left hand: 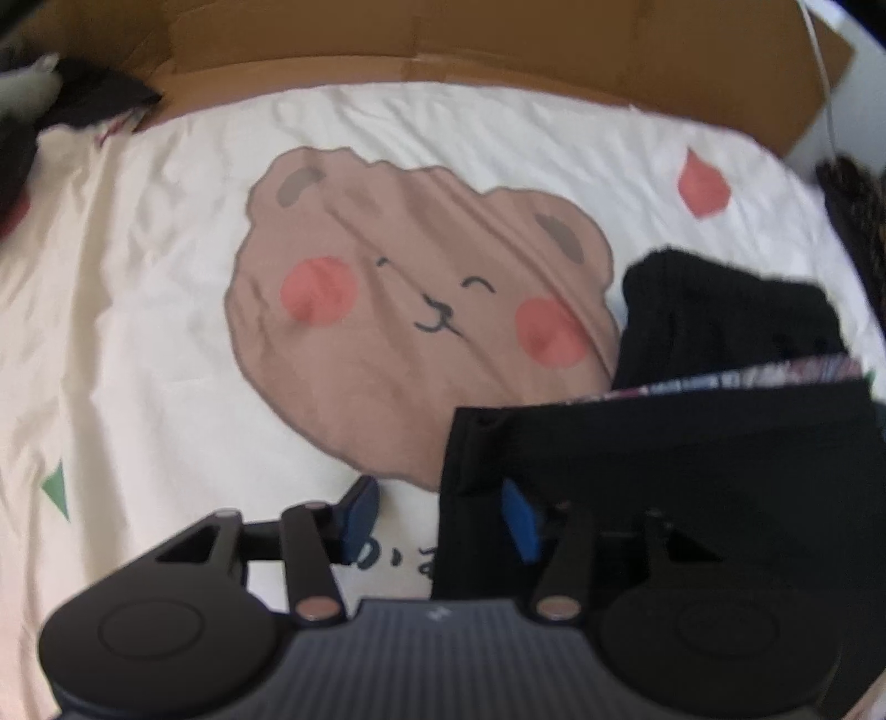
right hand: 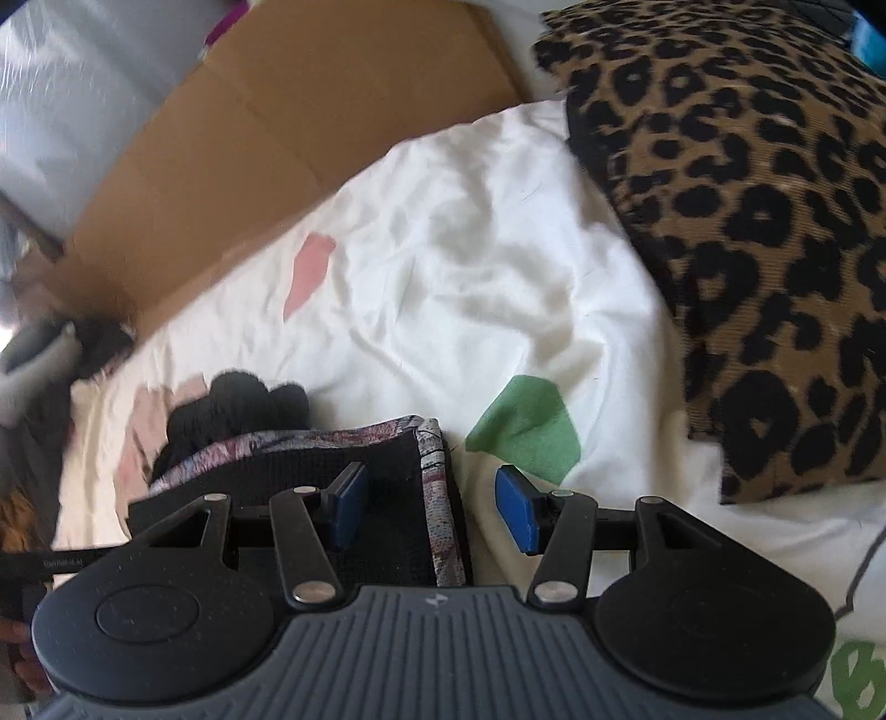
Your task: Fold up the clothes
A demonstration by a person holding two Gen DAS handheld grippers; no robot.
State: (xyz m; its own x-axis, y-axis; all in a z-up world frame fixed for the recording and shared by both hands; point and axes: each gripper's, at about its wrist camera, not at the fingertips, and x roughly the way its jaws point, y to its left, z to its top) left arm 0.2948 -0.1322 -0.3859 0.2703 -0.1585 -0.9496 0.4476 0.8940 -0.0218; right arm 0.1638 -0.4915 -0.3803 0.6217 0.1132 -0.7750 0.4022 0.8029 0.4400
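The cream bedsheet printed with a brown bear face [left hand: 166,310] fills most of both views and serves as the working surface; everything below is placed against the bear's face. Behind the sheet, beyond the bear's ears, stands a flattened brown cardboard panel [left hand: 498,33]. Off to the bear's far right side sits a leopard-print cushion of ribbed fabric [right hand: 747,221], resting on the sheet.

The black folded garment with a patterned pink-and-grey trim [left hand: 692,471] lies by the bear's right cheek, overlapping the edge of the face. Its trimmed edge runs roughly crosswise to both grippers, and a looser black bunch rises behind it, nearer the bear's ear. A heap of dark clothes [left hand: 72,94] lies at the sheet's far left corner, well apart from the bear.

The left gripper [left hand: 437,520] is spread wide with nothing between its blue pads; its right finger sits over the garment's left corner. The right gripper [right hand: 432,512] is likewise spread and empty, straddling the garment's right trimmed corner. Each hand appears about equally near its own corner, so a pinch at both corners looks the likely next move.
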